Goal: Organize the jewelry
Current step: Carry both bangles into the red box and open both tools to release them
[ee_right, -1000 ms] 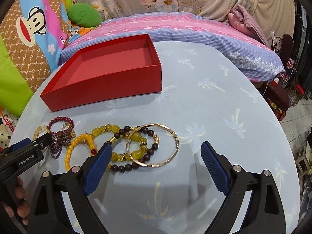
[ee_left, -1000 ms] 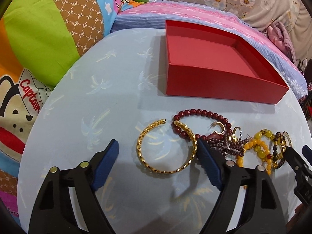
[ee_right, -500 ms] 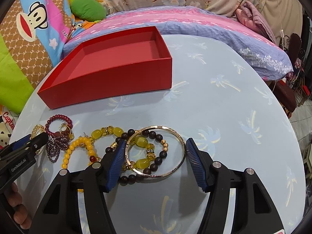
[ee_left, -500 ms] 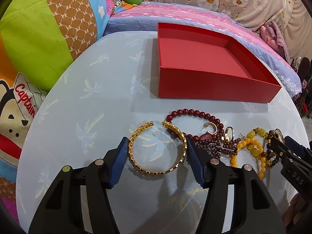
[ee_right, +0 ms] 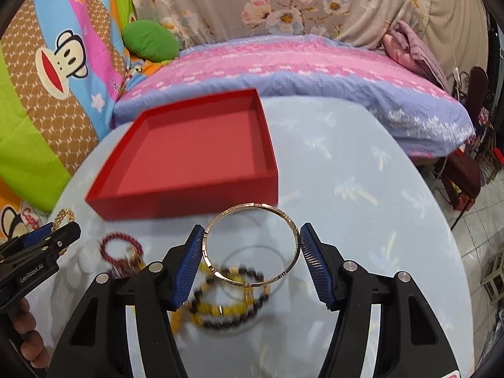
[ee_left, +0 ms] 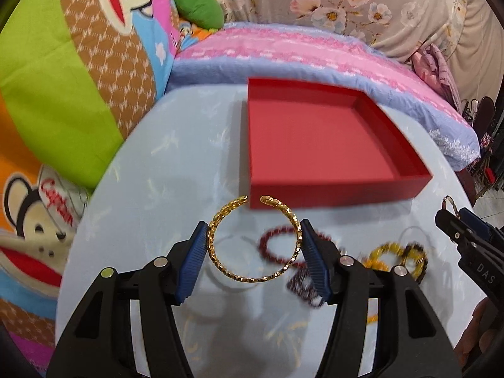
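Observation:
My left gripper is shut on a gold open cuff bangle and holds it above the table, in front of the empty red box. My right gripper is shut on a thin gold round bangle, also lifted, near the red box. On the table below lie a dark red bead bracelet, yellow and dark bead bracelets and a purple bead piece, all blurred. Each gripper shows at the edge of the other's view.
The round table has a pale blue cloth with palm prints. A bed with pink and blue cover and cartoon-print cushions lie behind and to the left. A dark stool stands at the right.
Both grippers closed on their bangles and lifted them off the table toward the red box. The other bracelets stayed on the table.

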### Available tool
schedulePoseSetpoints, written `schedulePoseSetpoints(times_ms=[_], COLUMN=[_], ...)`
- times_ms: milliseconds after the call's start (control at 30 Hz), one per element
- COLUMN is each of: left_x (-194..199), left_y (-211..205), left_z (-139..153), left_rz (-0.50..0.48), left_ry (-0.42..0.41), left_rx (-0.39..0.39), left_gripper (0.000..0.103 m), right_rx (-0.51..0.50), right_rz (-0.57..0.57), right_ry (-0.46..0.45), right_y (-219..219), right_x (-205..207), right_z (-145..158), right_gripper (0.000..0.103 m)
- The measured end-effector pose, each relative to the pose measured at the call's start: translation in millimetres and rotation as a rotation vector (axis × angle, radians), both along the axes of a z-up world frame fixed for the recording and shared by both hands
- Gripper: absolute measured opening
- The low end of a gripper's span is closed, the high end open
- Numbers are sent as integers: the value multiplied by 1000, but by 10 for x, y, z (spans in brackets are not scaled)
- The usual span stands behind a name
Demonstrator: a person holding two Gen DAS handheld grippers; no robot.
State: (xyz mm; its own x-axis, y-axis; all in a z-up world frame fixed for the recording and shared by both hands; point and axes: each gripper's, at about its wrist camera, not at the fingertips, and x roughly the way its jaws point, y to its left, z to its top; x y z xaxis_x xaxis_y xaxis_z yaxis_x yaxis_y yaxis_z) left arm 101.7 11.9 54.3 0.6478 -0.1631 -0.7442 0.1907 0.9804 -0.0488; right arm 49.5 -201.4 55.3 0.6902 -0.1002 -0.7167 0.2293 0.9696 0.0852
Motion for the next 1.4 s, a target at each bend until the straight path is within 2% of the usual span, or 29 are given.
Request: schedulePoseSetpoints(times_ms=[167, 300, 500, 700, 967, 1200, 1333, 1400], left_x=[482, 993, 1718, 2198, 2394, 2469, 2481, 2474], left_y=[-193, -410, -703, -849, -940, -932, -914, -918], left_z=[350, 439, 253, -17, -169, -213, -199, -194], left_rz=[-46, -79, -100, -105, -121, -109, -97, -100], left_ry=[-61, -64, -22, 45, 79, 73, 63, 58], left_rx=[2, 6, 60, 91, 111, 126, 127, 127], left_gripper=[56, 56, 56, 56, 56, 57, 65, 65], right_rx=[16, 34, 31, 40, 32, 21, 9, 2], right_rz=[51, 81, 108, 124, 122, 110, 104, 100], right_ry=[-42, -35, 14, 94, 149, 151, 148, 146], right_y=[-126, -227, -280, -284, -248, -254, -258, -253], right_x=[532, 1121, 1969, 2449, 2673, 2710, 2708, 2704], right_z=[299, 399, 288, 42, -158, -197, -199, -200], right_gripper=[60, 60, 60, 60, 60, 60, 62, 64])
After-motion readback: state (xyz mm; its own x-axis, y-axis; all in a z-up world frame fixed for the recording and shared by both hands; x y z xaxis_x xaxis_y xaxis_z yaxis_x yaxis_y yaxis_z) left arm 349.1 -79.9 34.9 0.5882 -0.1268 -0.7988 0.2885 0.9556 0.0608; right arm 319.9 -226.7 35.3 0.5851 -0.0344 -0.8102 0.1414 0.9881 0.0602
